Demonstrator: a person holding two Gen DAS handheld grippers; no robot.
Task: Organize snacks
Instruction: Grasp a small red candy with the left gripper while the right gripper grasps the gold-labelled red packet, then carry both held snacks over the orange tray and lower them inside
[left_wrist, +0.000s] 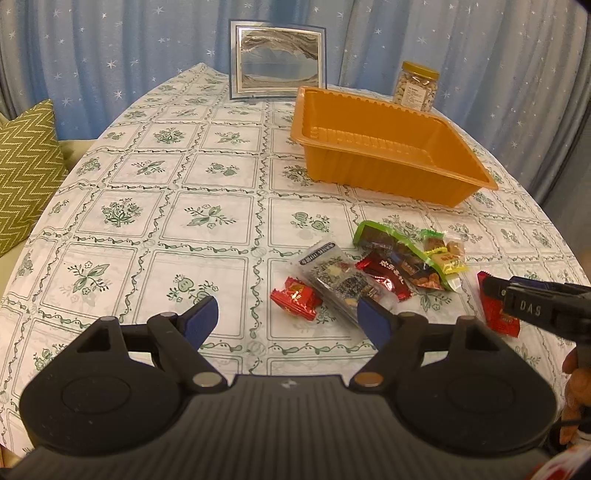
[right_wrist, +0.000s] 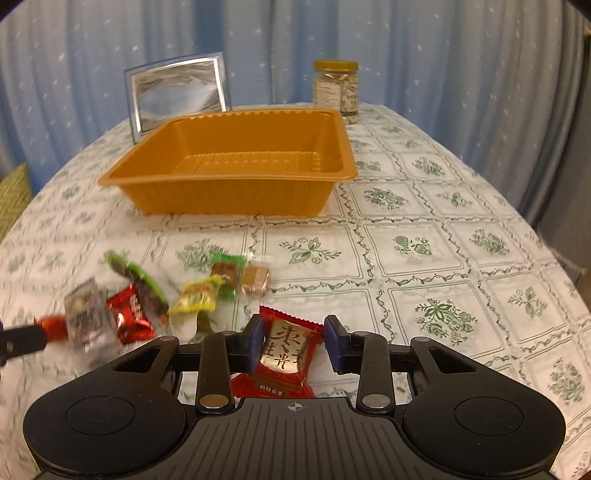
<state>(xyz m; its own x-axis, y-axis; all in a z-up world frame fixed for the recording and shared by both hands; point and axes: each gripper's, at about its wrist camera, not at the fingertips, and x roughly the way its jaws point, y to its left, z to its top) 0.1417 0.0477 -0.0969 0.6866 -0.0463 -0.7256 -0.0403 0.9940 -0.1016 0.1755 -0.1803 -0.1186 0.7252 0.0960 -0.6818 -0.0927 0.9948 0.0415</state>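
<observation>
An empty orange tray (left_wrist: 388, 181) (right_wrist: 229, 195) stands on the floral tablecloth. In front of it lies a heap of snack packets: a red candy (left_wrist: 295, 297), a clear grey packet (left_wrist: 340, 280), a dark red packet (left_wrist: 384, 277), a green-edged packet (left_wrist: 399, 254) and a yellow one (left_wrist: 448, 260). My left gripper (left_wrist: 286, 306) hangs open just before the heap, its right finger over the clear packet. A red and gold packet (right_wrist: 288, 343) (left_wrist: 496, 317) lies between the blue pads of my right gripper (right_wrist: 293, 332); they flank it closely without visibly squeezing it.
A jar of nuts (left_wrist: 415, 86) (right_wrist: 336, 90) and a framed picture (left_wrist: 277, 61) (right_wrist: 177, 92) stand behind the tray. A green zigzag cushion (left_wrist: 26, 166) lies off the table's left side. Blue starred curtains hang behind.
</observation>
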